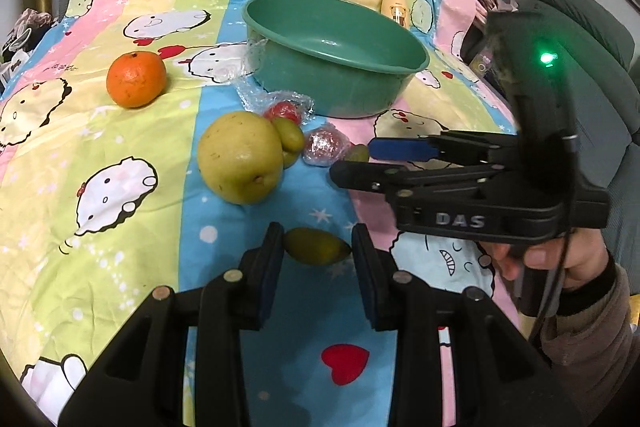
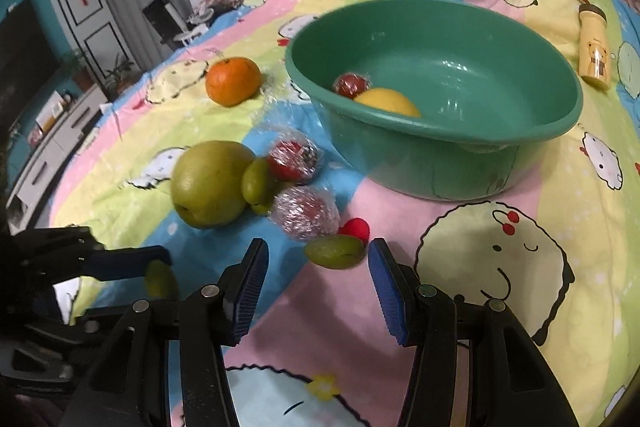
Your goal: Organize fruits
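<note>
Between the pads of the left gripper [image 1: 318, 247] sits a small oval fruit [image 1: 316, 246], touching both. Ahead of it lies a large pear [image 1: 239, 157], with two small fruits and two wrapped fruits [image 1: 324, 146] just beside the pear's right. Farther ahead stands the basin [image 1: 336, 53], a bottle [image 1: 395, 3] behind it. An orange [image 1: 136, 79] lies ahead-left, well apart. Just before the right gripper [image 2: 318, 267] lies another small fruit [image 2: 335, 251]; the basin beyond holds a wrapped fruit [image 2: 351, 85] and a round fruit [image 2: 387, 102].

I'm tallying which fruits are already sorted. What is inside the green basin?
Inside the green basin: a plastic-wrapped red fruit and a yellow fruit. The near wall hides their lower parts and the floor beneath.
</note>
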Available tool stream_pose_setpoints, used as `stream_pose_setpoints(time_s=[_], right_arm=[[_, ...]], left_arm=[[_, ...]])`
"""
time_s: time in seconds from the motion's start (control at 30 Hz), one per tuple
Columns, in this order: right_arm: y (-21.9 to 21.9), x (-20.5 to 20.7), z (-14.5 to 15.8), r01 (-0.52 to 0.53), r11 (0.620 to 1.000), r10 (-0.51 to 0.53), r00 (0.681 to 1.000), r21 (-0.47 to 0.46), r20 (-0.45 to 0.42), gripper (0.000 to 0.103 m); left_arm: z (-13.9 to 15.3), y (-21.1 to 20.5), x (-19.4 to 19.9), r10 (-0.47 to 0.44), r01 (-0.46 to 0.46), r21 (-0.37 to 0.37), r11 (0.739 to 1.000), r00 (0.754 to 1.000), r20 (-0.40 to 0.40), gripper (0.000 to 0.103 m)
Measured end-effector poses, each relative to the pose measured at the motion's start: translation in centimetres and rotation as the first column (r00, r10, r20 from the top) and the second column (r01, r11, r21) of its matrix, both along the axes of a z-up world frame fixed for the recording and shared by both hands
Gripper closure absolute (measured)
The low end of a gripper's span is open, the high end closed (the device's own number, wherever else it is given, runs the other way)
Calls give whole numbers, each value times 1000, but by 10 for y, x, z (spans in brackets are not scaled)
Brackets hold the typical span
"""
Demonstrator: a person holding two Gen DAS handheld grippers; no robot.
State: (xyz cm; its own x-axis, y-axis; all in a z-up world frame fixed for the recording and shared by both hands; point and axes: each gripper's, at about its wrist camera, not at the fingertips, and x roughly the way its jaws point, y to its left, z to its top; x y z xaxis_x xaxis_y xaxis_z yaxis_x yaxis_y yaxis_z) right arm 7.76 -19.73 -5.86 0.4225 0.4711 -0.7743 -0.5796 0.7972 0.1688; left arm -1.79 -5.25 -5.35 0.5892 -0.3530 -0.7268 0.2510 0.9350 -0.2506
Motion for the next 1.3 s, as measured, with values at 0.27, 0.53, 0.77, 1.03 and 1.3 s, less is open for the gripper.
stream_pose_setpoints(time_s=[0.27,0.53,0.77,1.03,1.3], right_arm=[[6,1,-4,-21,1000,22,999,-14,25,64],[-2,-4,-2,-10,1000,10,1000,3,21,71],[-14,-17,16,-21,996,17,999,82,50,71],[-22,-28,37,-34,984,19,997,178,81,71],[-32,-35,57,-40,963,6,992,266,125,71]], left_arm=[[-2,1,-2,-1,1,-16,1000,1000,-12,68],[1,4,-5,10,-10,-18,1000,1000,-7,68],[12,7,-8,25,-25,-16,1000,1000,11,68],[30,11,-14,43,-43,-19,999,998,50,68],[41,20,-15,63,-60,-38,997,996,69,68]])
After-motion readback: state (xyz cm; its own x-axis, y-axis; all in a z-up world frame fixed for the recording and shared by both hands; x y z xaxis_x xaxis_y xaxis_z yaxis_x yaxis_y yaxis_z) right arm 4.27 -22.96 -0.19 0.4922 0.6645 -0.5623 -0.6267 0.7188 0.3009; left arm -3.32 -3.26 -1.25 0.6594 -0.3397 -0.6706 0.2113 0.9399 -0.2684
